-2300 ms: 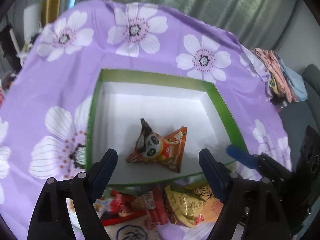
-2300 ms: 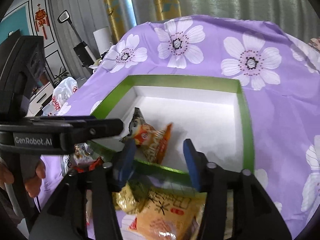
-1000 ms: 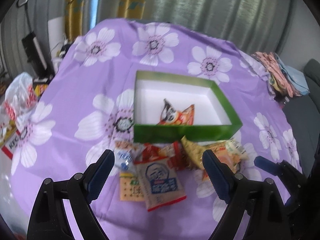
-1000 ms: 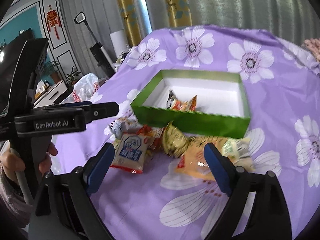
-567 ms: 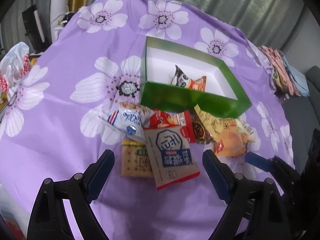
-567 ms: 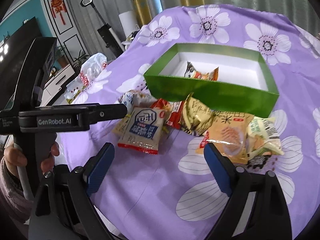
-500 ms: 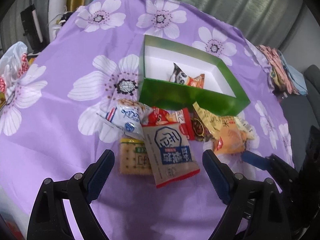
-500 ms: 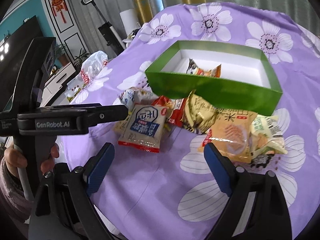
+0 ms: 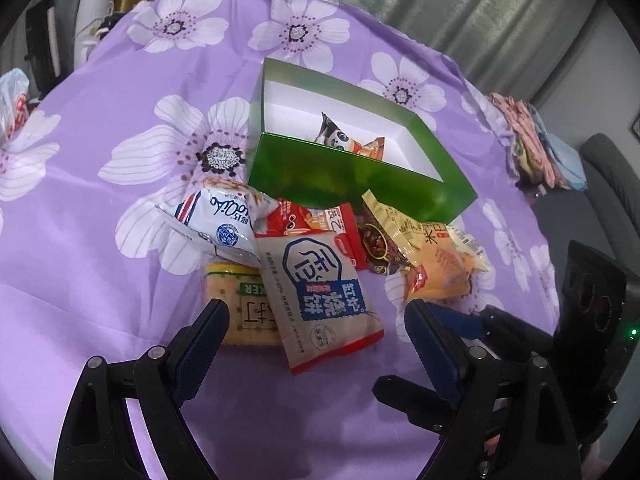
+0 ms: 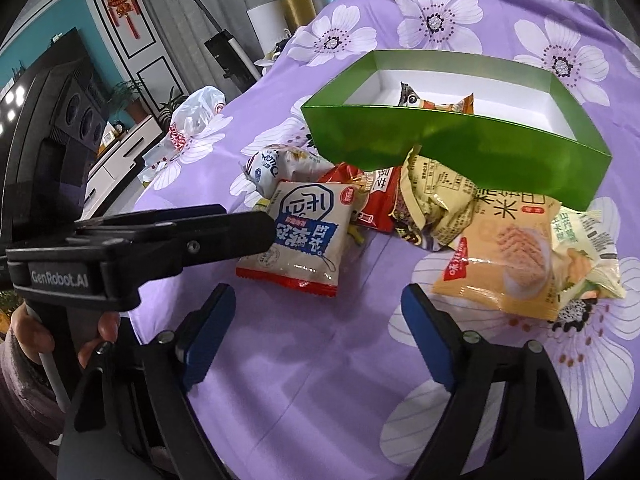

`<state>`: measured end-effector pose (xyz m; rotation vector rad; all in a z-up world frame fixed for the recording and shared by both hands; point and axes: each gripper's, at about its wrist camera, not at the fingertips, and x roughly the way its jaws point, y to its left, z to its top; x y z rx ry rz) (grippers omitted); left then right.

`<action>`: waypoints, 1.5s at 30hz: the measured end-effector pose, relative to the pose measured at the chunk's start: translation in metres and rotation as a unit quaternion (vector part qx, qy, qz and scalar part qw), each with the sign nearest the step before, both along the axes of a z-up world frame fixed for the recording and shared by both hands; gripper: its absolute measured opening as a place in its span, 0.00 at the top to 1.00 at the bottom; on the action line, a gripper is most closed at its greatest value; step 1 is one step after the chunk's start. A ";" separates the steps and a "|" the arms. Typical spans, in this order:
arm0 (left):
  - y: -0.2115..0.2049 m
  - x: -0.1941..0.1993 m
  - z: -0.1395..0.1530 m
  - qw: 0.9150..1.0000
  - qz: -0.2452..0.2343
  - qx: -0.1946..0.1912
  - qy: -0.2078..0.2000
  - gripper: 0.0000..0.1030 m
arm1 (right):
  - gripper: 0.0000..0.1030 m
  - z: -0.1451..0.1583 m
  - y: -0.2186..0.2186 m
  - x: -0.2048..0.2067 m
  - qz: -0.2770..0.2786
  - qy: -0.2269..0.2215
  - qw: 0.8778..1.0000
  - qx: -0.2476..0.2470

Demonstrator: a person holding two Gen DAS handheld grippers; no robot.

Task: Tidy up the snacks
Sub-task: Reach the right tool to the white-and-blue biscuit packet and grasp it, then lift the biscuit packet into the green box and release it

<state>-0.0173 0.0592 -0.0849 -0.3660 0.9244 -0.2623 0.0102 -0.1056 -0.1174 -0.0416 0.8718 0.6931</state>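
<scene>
The left gripper [image 9: 316,328] is hanging wide open over a beige packet [image 9: 320,300] in the snack pile before the green box [image 9: 352,184], while the empty right gripper [image 10: 316,312] is closing.

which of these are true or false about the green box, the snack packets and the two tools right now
1. The green cardboard box holds one panda-printed orange snack packet. True.
2. The beige packet with the blue label lies inside the box. False: it lies on the purple flowered tablecloth in front of the box, on top of a cracker packet.
3. The left tool grips a packet. False: it is open, with the beige packet's near end in view between its fingers, unpressed.
4. The right tool is empty. True: its jaws are closing, nothing between them.
5. The yellow-orange rice cracker bag sits outside the box. True.
</scene>
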 end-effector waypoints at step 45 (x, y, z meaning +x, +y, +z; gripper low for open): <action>-0.003 0.019 0.023 0.999 -0.007 -0.037 -0.026 0.58 | 0.78 0.018 0.002 0.019 0.004 -0.040 0.999 0.027</action>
